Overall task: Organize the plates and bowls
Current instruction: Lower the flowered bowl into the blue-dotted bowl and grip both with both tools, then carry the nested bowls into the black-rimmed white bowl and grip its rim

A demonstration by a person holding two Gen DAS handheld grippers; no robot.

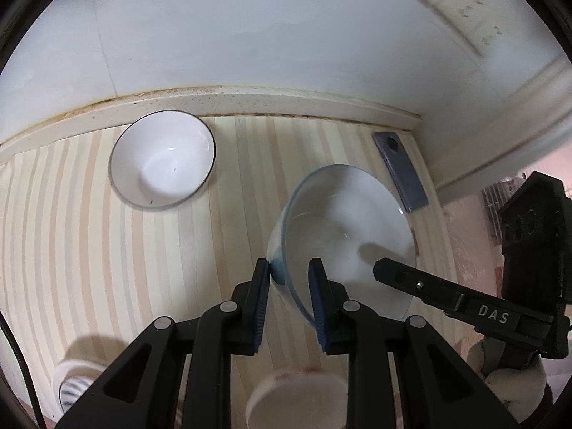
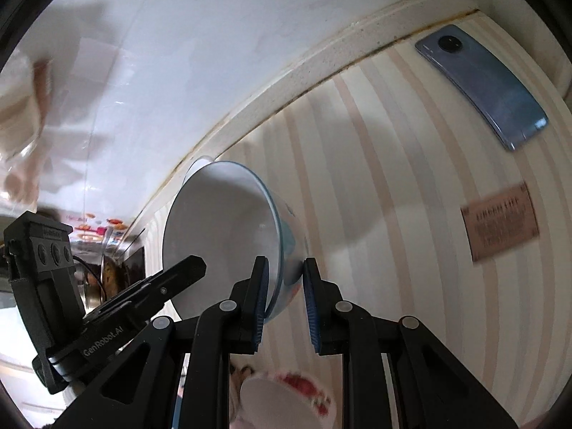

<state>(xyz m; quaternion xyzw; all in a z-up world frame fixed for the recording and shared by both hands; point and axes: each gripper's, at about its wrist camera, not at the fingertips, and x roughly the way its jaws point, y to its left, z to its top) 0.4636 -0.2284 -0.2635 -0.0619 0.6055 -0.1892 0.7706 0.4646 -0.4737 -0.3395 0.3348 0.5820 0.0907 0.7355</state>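
Note:
A blue-rimmed white bowl (image 1: 343,228) hangs tilted above the striped counter, held by both grippers. My left gripper (image 1: 289,271) is shut on its near-left rim. My right gripper (image 2: 284,268) is shut on the opposite rim of the same bowl (image 2: 221,228); one of its fingers (image 1: 397,273) shows inside the bowl in the left wrist view. A white bowl with a dark rim (image 1: 162,164) stands upright on the counter at the back left, near the wall.
A blue phone (image 1: 400,171) lies by the back right corner; it also shows in the right wrist view (image 2: 482,85). A brown card (image 2: 500,227) lies on the counter. A red-patterned bowl (image 2: 286,400) and a blue-striped dish (image 1: 75,382) sit below the grippers.

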